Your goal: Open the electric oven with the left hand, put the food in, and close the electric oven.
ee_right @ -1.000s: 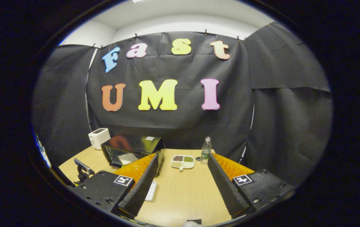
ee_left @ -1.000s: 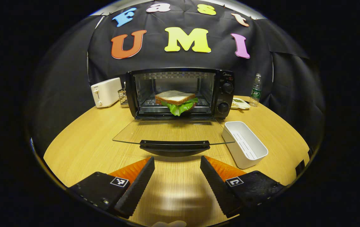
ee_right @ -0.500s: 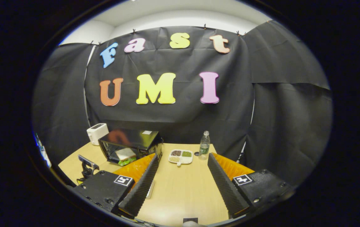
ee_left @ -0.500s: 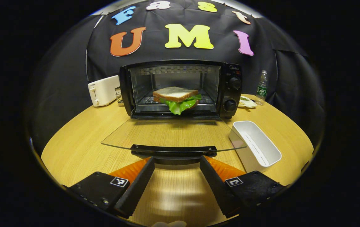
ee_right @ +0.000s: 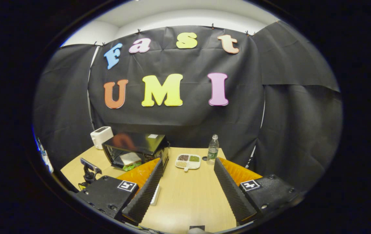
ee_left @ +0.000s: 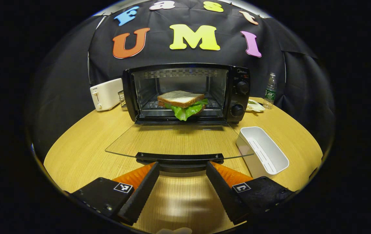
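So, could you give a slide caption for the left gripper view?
Open left gripper faces the oven door handle; sandwich inside.

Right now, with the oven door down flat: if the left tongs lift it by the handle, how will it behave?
The oven door is a clear glass pane, so probably stiff, fairly heavy and breakable. It joins the oven along its rear edge, so it should swing up rather than lift free. The handle is a smooth dark bar; the open left tongs may slip without a firm pinch.

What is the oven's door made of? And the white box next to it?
The oven door looks like clear glass: the wooden table shows through it. Its handle looks like black plastic. The white box seems smooth, slightly glossy plastic, though I can't be sure.
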Demonstrator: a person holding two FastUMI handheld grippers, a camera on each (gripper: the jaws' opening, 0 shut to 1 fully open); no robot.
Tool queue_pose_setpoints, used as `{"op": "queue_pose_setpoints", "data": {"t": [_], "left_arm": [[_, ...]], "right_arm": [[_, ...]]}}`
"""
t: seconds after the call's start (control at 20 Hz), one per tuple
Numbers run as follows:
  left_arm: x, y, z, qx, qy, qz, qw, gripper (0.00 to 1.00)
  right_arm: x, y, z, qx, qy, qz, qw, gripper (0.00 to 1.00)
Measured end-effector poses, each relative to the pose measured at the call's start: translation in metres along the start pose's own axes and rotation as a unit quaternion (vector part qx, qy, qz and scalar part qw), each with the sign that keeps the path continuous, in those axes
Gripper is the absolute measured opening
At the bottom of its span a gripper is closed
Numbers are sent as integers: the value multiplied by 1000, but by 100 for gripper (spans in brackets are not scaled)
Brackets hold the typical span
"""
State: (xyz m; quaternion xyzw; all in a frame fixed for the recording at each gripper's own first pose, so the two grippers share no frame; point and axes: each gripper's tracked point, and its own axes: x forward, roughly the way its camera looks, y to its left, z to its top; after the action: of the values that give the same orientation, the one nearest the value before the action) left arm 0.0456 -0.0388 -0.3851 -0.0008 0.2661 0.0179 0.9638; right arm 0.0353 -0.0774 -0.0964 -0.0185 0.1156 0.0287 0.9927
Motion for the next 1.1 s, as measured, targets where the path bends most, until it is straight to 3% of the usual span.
{"op": "queue_pose_setpoints", "data": {"t": [0.45, 1.1], "left_arm": [[-7, 1, 29, 8, -8, -6, 1000, 95], [3, 5, 125, 32, -62, 3, 998, 98]], "right_arm": [[4, -5, 14, 17, -10, -1, 1000, 95], [17, -14, 26, 37, -23, -11, 999, 95]]}}
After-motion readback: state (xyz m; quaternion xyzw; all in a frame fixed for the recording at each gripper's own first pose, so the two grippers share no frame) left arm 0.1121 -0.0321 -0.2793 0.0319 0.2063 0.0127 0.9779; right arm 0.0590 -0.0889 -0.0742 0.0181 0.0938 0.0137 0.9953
